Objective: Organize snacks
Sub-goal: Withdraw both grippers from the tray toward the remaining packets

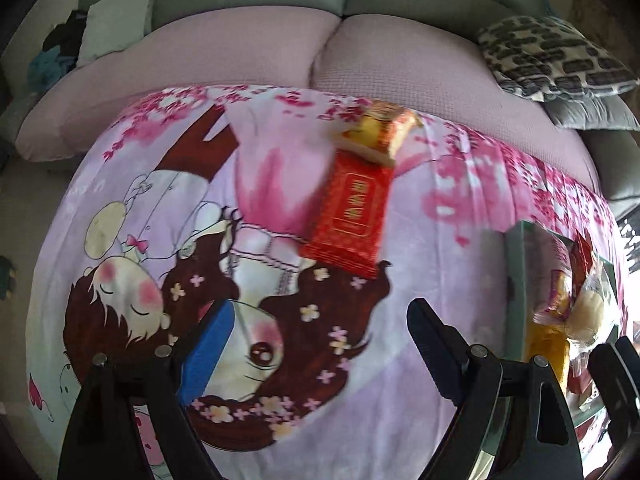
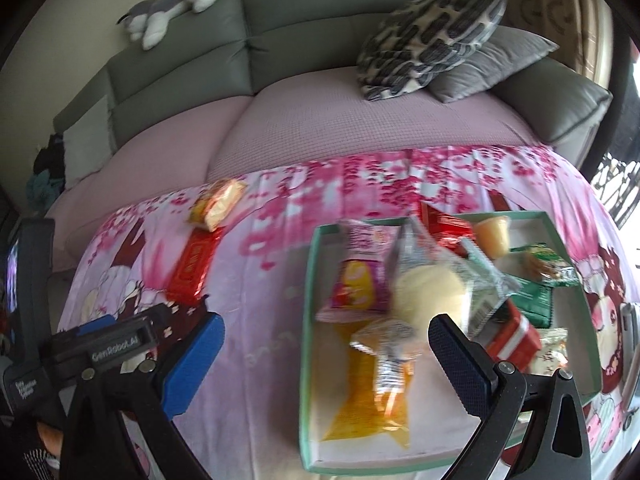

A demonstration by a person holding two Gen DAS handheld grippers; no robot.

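A pink cartoon blanket (image 1: 360, 380) covers the table in front of a grey sofa (image 2: 280, 20). My left gripper (image 1: 316, 328) hangs over bare blanket, its fingers apart and empty. Just beyond them lies a red packet (image 1: 350, 218), its far end touching a yellow packet (image 1: 376, 128) near the blanket's far edge. My right gripper (image 2: 326, 344), fingers wide apart and empty, hovers at the left wall of the green-rimmed box (image 2: 306, 292), crowded with snacks; open blanket lies between box and red packet.
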